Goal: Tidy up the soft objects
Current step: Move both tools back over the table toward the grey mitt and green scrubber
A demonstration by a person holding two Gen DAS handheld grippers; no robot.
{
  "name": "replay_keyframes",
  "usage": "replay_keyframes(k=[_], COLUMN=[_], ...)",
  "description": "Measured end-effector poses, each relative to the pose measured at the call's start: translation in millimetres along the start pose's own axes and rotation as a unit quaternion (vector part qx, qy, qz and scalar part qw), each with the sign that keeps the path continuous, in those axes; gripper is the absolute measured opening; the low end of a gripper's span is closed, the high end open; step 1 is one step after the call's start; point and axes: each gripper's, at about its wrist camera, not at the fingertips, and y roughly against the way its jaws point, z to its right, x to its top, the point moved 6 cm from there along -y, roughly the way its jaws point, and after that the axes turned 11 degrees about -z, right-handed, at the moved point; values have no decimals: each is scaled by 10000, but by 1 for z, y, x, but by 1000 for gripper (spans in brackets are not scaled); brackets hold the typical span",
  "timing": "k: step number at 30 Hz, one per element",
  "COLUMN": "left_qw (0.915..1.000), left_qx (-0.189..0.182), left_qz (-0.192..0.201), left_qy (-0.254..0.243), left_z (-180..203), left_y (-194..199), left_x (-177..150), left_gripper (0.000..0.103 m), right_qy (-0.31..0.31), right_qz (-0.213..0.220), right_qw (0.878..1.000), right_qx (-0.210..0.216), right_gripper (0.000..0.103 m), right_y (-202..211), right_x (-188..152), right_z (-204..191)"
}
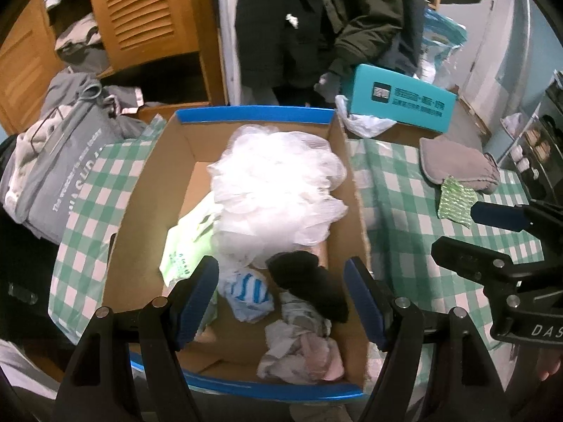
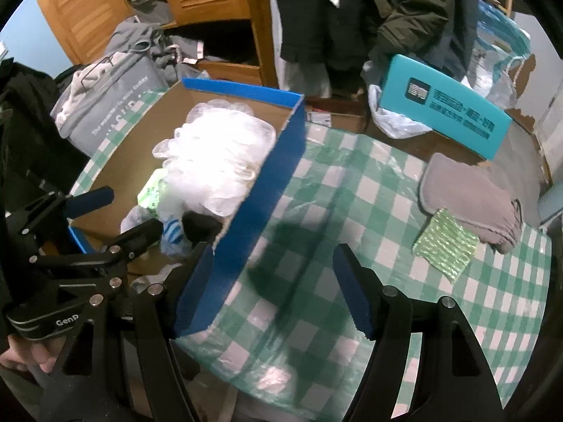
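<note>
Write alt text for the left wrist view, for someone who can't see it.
An open cardboard box with blue edges sits on a green checked tablecloth, holding a white mesh bath pouf, a black sock, a blue-striped sock and crumpled cloth. The left tool, open and empty, hangs over it. To the right lie a grey cloth and green sponge.

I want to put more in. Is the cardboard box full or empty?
Partly full. The cardboard box holds a white mesh puff, a black sock and other soft bits, but bare cardboard floor still shows.
</note>
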Motion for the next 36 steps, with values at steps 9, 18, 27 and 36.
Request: replay_keyframes(k=[9, 18, 27, 36], left_qw=[9996, 9977, 9948, 9907], left_qx=[9, 55, 87, 190], left_qz=[8, 47, 49, 67], left_qy=[-298, -673, -1013, -1343], left_z=[29, 65, 102, 140], left_y=[4, 10, 12, 15], left_x=[1, 4, 5, 4], left_gripper=[76, 76, 79, 79], right_qy=[-181, -344, -656, -948], right_qz=[95, 227, 293, 394], right_qw=[9998, 9991, 9973, 9945], right_qx=[-81, -139, -182, -189], right_gripper=[74, 74, 74, 74], right_y=[15, 31, 40, 50], right_x=[-15, -30, -54, -76], right_z=[25, 51, 86, 119])
